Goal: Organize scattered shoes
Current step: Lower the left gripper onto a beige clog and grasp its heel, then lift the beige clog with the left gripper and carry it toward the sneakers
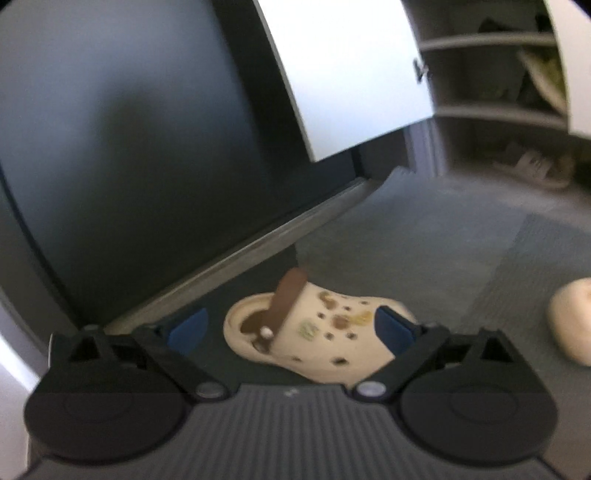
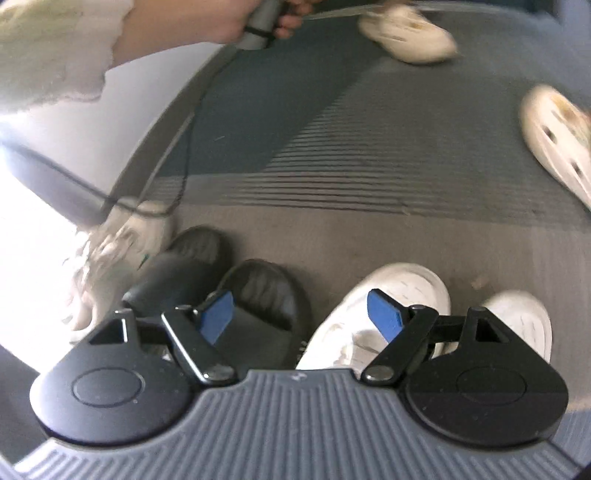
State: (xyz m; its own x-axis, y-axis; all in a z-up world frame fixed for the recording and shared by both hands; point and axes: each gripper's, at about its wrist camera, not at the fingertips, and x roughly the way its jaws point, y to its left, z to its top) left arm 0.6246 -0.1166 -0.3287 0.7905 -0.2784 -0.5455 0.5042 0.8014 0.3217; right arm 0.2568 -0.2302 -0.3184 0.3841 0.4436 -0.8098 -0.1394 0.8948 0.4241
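Observation:
A cream clog point(image 1: 317, 328) with a brown heel strap and small charms lies on the grey carpet. My left gripper point(image 1: 291, 332) stands open around it, blue pads apart and off the shoe. A second cream clog point(image 1: 572, 325) shows at the right edge. In the right wrist view my right gripper point(image 2: 303, 321) is open above a black slide sandal point(image 2: 258, 295) and a white sneaker point(image 2: 388, 299), holding neither. Both clogs show again at the far clog point(image 2: 410, 33) and the near clog point(image 2: 557, 140).
A white cabinet door point(image 1: 347, 74) hangs open beside shelves point(image 1: 491, 110) holding shoes. A dark panel point(image 1: 129, 147) stands to the left. Another black slide point(image 2: 177, 273), a second white sneaker point(image 2: 517, 317) and a pale laced shoe point(image 2: 118, 251) lie close. A person's hand point(image 2: 221, 22) holds the other gripper's handle.

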